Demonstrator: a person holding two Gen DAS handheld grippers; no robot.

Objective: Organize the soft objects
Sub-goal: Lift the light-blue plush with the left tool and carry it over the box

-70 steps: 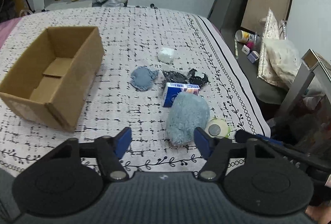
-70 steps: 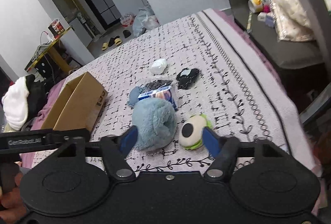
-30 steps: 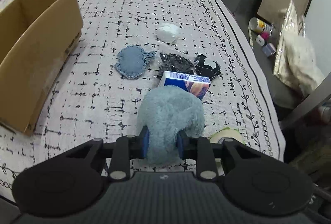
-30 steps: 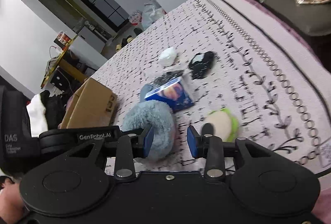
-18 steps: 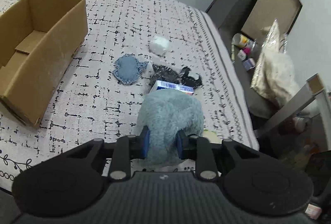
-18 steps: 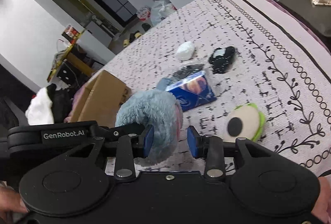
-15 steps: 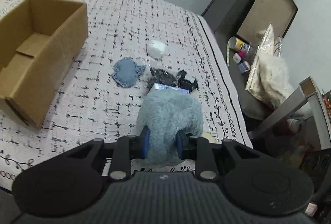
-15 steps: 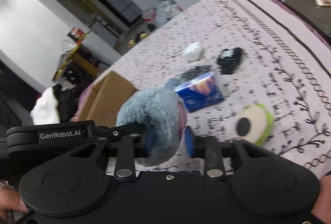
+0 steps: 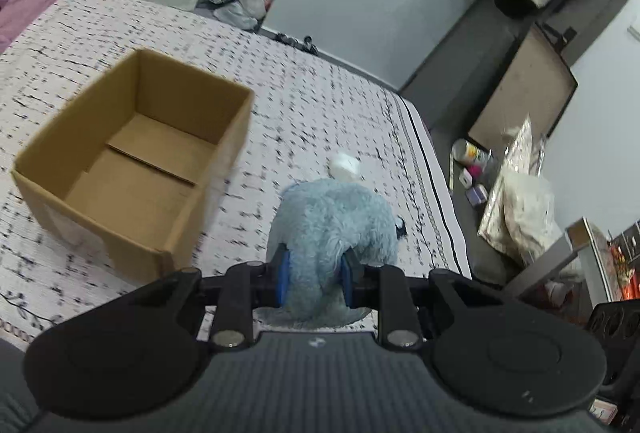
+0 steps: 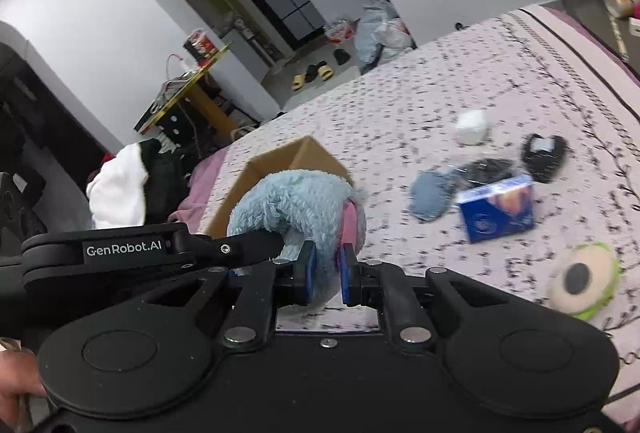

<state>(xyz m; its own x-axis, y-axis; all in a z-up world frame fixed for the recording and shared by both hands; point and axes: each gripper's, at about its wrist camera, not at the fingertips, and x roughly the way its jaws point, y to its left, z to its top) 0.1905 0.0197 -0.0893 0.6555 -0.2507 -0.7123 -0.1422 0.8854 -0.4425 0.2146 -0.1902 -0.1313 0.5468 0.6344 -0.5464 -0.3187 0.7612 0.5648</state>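
Left tool (image 9: pixel 312 275) and right tool (image 10: pixel 325 272), both clenched on the blue plush toy (image 9: pixel 334 223), the right having just closed; toy held above the bed (image 9: pixel 328 105), beside the open cardboard box (image 9: pixel 132 169).

Fluffy blue plush (image 9: pixel 334 217), aloft, pinched

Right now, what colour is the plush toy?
Light blue plush toy, clearest in the left wrist view.

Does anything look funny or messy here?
The fluffy blue plush hangs off the bed, pinched by both the left gripper and right gripper. The cardboard box holds nothing yet, with small items scattered on the bedspread.
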